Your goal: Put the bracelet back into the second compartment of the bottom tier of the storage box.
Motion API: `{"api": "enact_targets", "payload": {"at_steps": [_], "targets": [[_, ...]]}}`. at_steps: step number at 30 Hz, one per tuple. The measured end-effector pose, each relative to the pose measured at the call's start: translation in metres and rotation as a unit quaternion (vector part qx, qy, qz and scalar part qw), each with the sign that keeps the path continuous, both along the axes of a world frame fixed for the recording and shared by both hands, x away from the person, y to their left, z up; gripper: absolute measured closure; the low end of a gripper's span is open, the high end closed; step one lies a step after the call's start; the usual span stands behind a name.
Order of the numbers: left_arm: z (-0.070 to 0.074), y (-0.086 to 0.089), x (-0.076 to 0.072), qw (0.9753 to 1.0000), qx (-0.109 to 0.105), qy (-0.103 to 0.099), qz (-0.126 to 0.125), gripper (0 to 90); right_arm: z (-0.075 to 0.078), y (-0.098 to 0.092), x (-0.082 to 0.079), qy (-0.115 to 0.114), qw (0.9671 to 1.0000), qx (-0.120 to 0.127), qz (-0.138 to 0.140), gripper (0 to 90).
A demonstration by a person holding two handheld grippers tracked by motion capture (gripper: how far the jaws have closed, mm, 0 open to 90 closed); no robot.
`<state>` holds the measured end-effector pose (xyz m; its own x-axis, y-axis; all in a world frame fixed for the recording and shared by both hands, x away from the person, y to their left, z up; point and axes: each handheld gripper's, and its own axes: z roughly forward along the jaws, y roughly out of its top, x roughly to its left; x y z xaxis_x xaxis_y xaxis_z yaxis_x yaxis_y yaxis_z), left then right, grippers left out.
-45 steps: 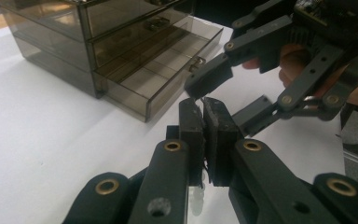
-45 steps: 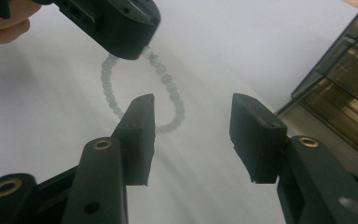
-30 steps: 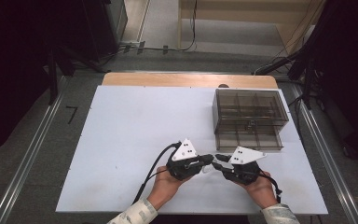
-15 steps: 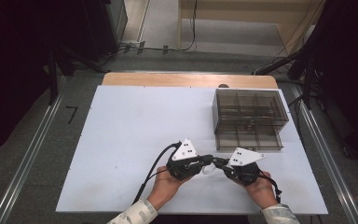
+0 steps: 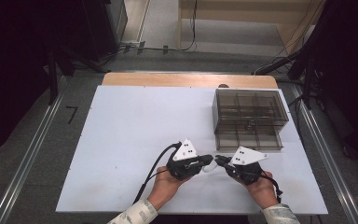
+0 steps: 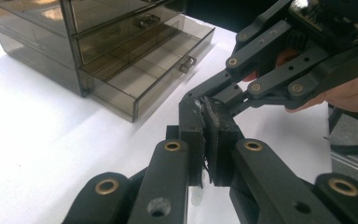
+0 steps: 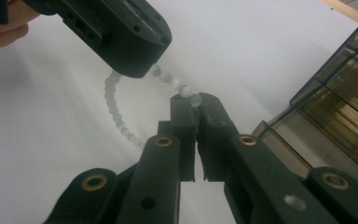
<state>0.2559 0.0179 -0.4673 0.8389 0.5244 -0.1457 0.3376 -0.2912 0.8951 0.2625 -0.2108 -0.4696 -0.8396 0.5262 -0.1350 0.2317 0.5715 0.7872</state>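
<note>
Over the white table [image 5: 121, 140] near the open drawer box [image 5: 249, 119], I am pinching a light, limp, slippery bead bracelet [image 7: 116, 114] between my closed right gripper [image 7: 192, 101] and closed left gripper [image 6: 208, 116], gripping single beads.

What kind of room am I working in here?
Probably a lab or recording workspace: a bare white table on floor rails, loose cables behind it, and a smoky plastic drawer box as a prop.

Pale grey-white bead bracelet [image 7: 121, 116], small round glossy beads on a loop, hung stretched between both hand-held grippers, pinched at each end, at 6 o'clock of the white tabletop [image 5: 130, 121].
</note>
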Motion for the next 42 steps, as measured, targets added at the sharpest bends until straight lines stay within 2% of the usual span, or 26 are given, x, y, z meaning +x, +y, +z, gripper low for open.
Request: {"api": "enact_targets", "payload": {"at_steps": [6,8,13,14,16,19,21,27,30,31,32,37,38,40,42], "targets": [[-0.001,0.000,0.000,1.0000,0.000,0.002,0.008,84.8,0.001,0.000,-0.001,-0.006,1.0000,-0.002,-0.003,83.1],[0.000,0.002,0.001,0.9999,-0.002,0.003,0.010,81.2,0.001,-0.002,0.000,-0.007,0.9999,-0.004,-0.014,83.2],[0.000,0.005,0.002,0.9999,-0.004,0.003,0.016,80.8,0.003,-0.006,0.001,-0.021,0.9992,0.002,-0.033,83.2],[-0.001,0.005,0.002,0.9998,-0.002,0.003,0.017,80.8,0.003,-0.006,0.001,-0.021,0.9992,0.002,-0.033,83.2],[-0.002,0.005,0.003,0.9997,0.008,0.005,0.022,76.4,0.005,-0.010,0.001,-0.027,0.9983,0.012,-0.051,83.2],[-0.003,0.006,0.003,0.9996,0.012,0.004,0.027,76.4,0.007,-0.013,0.001,-0.036,0.9975,0.016,-0.059,83.2],[-0.003,0.006,0.004,0.9995,0.014,0.008,0.027,73.7,0.009,-0.016,0.001,-0.048,0.9958,0.024,-0.074,83.2],[-0.007,0.007,0.007,0.9988,0.027,0.014,0.038,70.7,0.011,-0.024,0.003,-0.063,0.9917,0.035,-0.107,83.1],[-0.008,0.008,0.008,0.9986,0.028,0.016,0.041,68.7,0.012,-0.027,0.005,-0.069,0.9902,0.041,-0.114,83.1],[-0.008,0.008,0.008,0.9985,0.030,0.015,0.042,68.4,0.013,-0.032,0.007,-0.072,0.9881,0.047,-0.128,83.1],[-0.008,0.009,0.008,0.9984,0.032,0.015,0.044,68.4,0.013,-0.032,0.007,-0.072,0.9881,0.047,-0.128,83.1],[-0.008,0.013,0.009,0.9981,0.032,0.016,0.051,67.4,0.015,-0.043,0.013,-0.079,0.9825,0.063,-0.157,83.1],[-0.008,0.013,0.010,0.9979,0.033,0.017,0.053,66.0,0.015,-0.047,0.016,-0.083,0.9798,0.067,-0.169,83.1],[-0.008,0.015,0.011,0.9978,0.034,0.016,0.055,66.0,0.016,-0.049,0.017,-0.083,0.9787,0.070,-0.174,83.1],[-0.008,0.018,0.012,0.9974,0.033,0.017,0.061,66.0,0.016,-0.055,0.021,-0.085,0.9752,0.075,-0.190,83.1]]}}
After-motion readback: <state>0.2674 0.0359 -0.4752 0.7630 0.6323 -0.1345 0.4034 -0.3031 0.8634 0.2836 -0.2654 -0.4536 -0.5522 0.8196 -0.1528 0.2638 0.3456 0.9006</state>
